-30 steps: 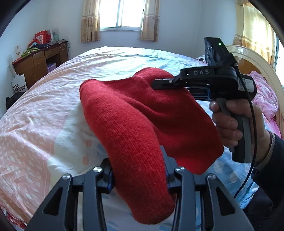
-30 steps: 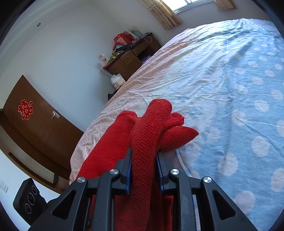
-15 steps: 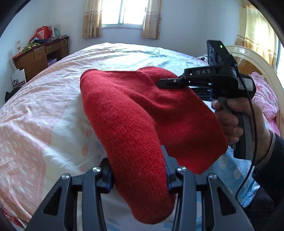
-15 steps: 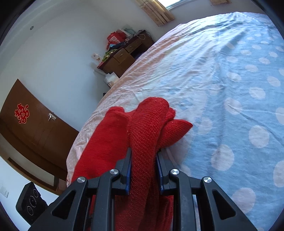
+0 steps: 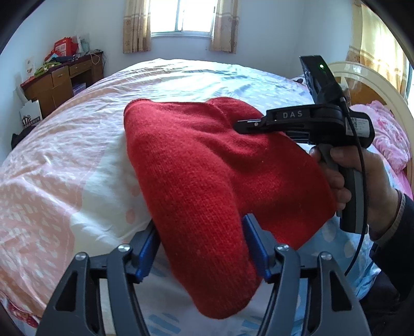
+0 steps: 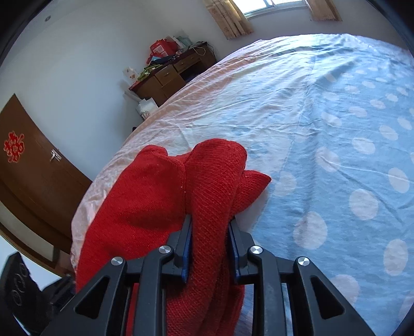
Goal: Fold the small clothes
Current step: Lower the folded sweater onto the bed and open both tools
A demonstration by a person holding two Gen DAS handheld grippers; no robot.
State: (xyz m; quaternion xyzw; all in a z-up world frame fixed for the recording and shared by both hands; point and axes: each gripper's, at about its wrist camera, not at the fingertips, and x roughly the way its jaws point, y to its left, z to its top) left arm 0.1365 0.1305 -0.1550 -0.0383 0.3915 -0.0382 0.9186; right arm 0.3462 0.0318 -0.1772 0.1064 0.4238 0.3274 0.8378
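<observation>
Two grippers work one red knit garment (image 5: pixel 196 165) held above the bed (image 5: pixel 64 155). Nearest the left wrist camera, the left gripper (image 5: pixel 200 244) has just been opening; its jaws stand apart around a hanging fold of the garment, blue pads (image 5: pixel 147 248) just beside the knit. Farther right, a hand (image 5: pixel 362 175) holds the right gripper (image 6: pixel 210 245), whose jaws are clamped on a bunched ridge of the same garment. Beyond, the pink and blue spotted bed runs back to a wooden desk (image 5: pixel 59 80) and a curtained window (image 5: pixel 181 18).
</observation>
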